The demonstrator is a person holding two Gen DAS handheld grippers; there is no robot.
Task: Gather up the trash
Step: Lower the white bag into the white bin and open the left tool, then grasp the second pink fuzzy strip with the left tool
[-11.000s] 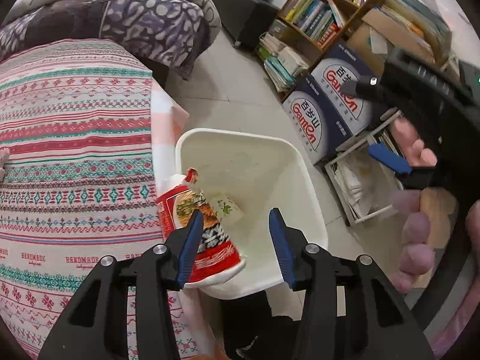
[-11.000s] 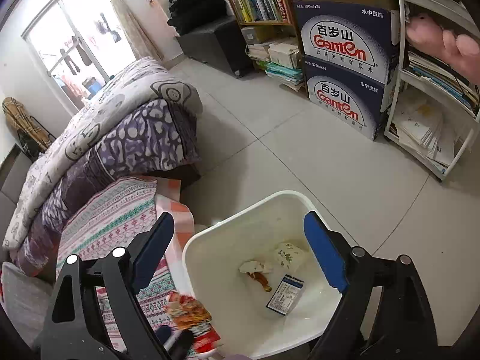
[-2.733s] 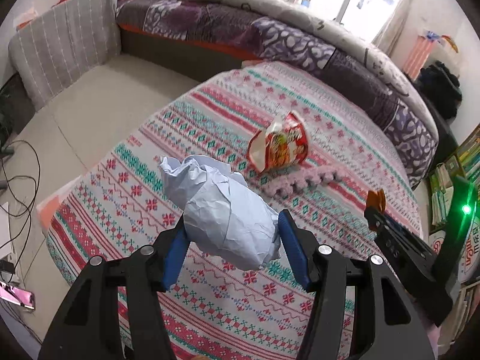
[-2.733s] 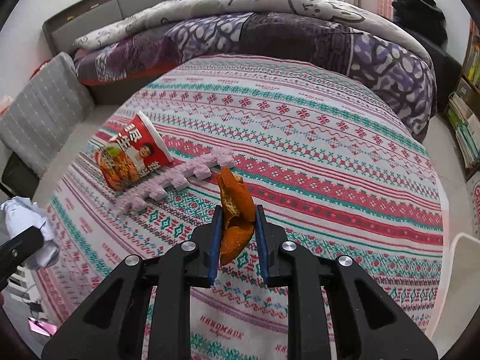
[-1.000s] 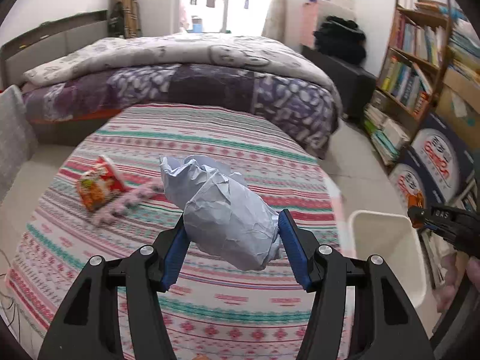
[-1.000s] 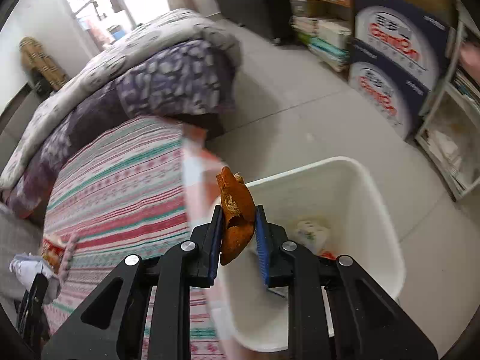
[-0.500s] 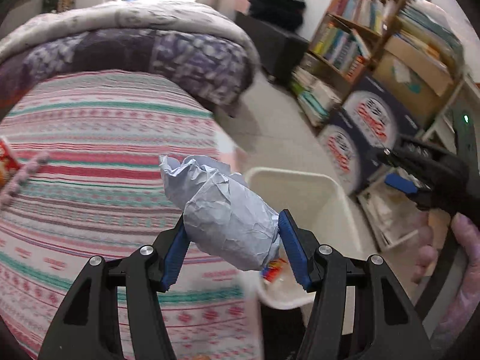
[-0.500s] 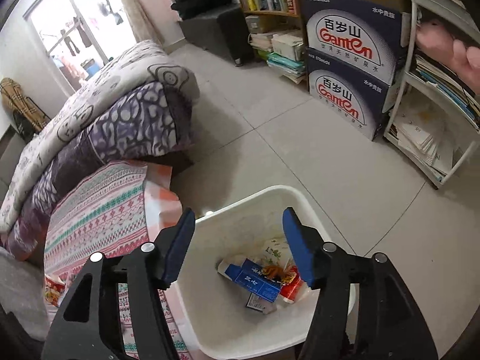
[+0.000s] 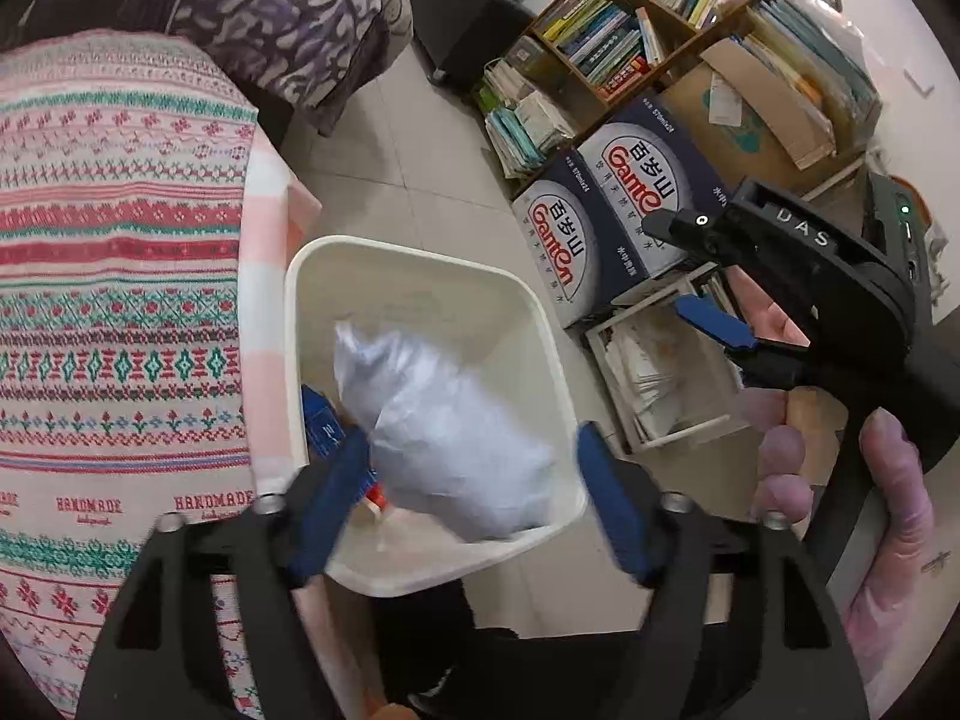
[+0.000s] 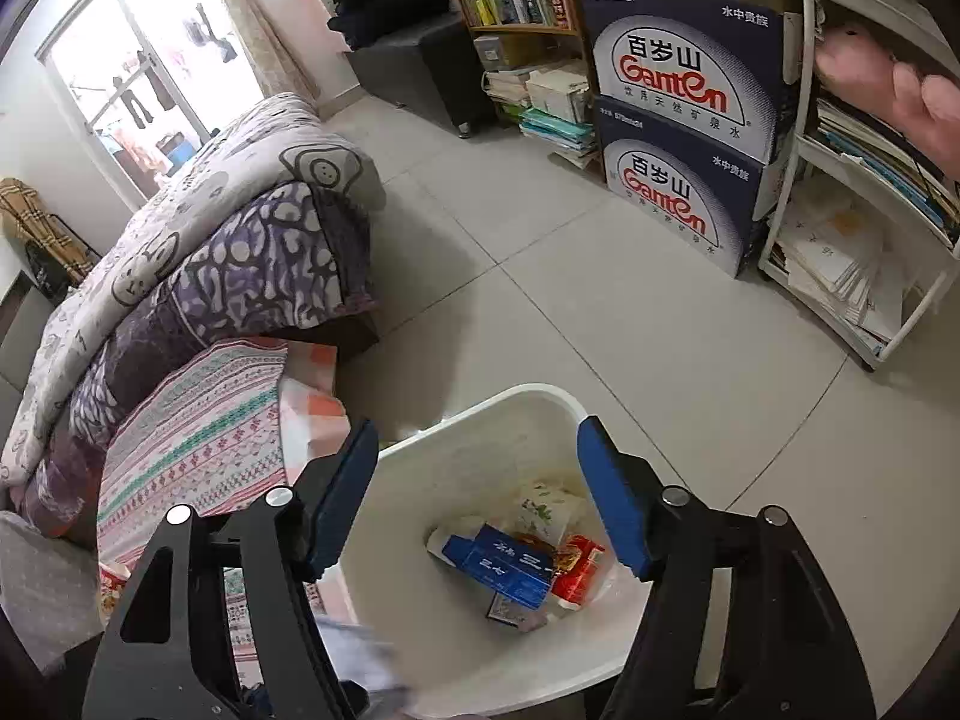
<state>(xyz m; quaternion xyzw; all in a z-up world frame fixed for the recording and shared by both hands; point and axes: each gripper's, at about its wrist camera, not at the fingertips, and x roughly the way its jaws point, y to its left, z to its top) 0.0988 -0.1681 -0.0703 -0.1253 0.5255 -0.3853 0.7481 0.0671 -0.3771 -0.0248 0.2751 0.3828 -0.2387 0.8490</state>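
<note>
A crumpled paper wad [image 9: 444, 438], blurred, sits between and just ahead of the left claw [image 9: 468, 495], over the white bin [image 9: 414, 276]; the claw's jaws have just been opening and stand apart, the left blue pad close to the wad, the right one clear of it. Whether the left pad still touches cannot be told. Below the wad in the bin lie a blue box [image 9: 321, 420] and a red scrap. From the right wrist, the right claw [image 10: 480, 501] hangs spread and empty above the same bin [image 10: 540, 396], its jaws also just opened; directly below its tips lie a blue carton [image 10: 510, 561] with white characters, a red wrapper [image 10: 576, 567] and a pale packet [image 10: 543, 504]. Left of both claws a patterned cloth [image 9: 114, 276] reads "HANDMADE" along its border. Ahead and right, two stacked navy boxes [image 10: 684, 138] read "Ganten" under Chinese characters, with "570ml×24" at the corner. In the left view the right claw's body shows "UAS", gripped by a hand [image 9: 864, 516].
</note>
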